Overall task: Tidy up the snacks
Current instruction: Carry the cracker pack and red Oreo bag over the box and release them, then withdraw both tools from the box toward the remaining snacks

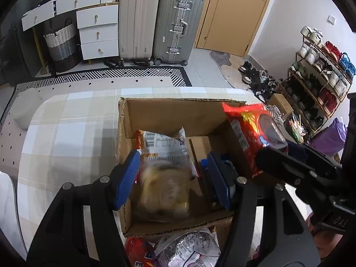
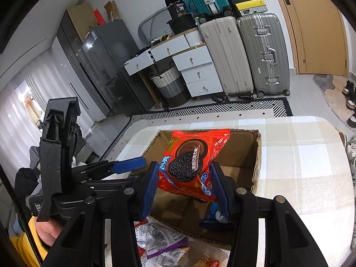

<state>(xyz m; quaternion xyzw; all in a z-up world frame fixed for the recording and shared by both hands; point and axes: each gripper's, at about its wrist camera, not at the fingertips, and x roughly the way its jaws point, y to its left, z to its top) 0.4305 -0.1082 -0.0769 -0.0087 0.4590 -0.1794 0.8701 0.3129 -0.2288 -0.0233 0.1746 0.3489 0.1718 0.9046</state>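
An open cardboard box (image 1: 155, 111) stands on a checked tablecloth; it also shows in the right wrist view (image 2: 258, 155). My right gripper (image 2: 184, 189) is shut on a red Oreo pack (image 2: 189, 162) and holds it over the box; the pack also shows at the right of the left wrist view (image 1: 253, 133). My left gripper (image 1: 175, 178) is open above the box. Between its fingers a clear bag of yellow snacks (image 1: 164, 189) is blurred, apparently loose inside the box. A white-and-orange packet (image 1: 162, 142) lies behind it. A blue packet (image 1: 222, 175) lies by the right finger.
Loose snack packets (image 1: 184, 249) lie on the table in front of the box, also seen in the right wrist view (image 2: 164, 244). Suitcases (image 1: 160, 22), white drawers (image 1: 98, 31), a woven basket (image 1: 61, 44) and a shoe rack (image 1: 316, 82) stand beyond the table.
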